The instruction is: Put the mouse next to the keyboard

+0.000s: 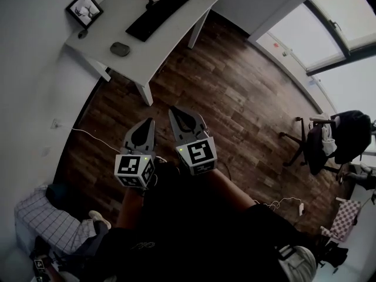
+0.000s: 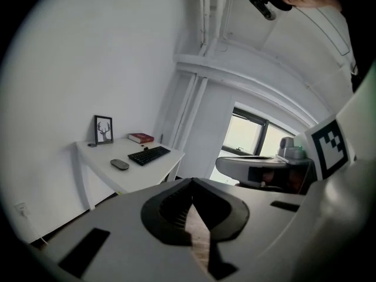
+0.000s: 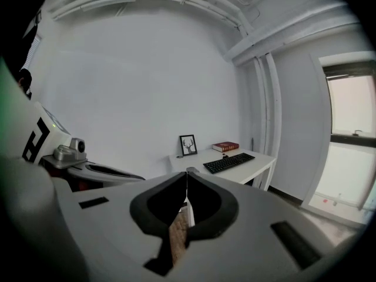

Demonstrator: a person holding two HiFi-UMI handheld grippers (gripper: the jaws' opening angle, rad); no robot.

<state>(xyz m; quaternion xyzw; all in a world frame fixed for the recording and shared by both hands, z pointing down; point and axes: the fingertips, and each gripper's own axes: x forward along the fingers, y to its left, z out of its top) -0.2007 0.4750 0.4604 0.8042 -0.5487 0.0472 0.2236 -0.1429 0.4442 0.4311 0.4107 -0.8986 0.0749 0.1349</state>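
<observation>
Since the mouse [image 1: 120, 49] lies on the far white tabletop [image 1: 147, 54], a little apart from the keyboard [image 1: 157, 14] and out of reach, the left gripper [image 1: 147, 125] and right gripper [image 1: 178, 115] hang side by side above the floor, fingers pressed together and empty.
</observation>
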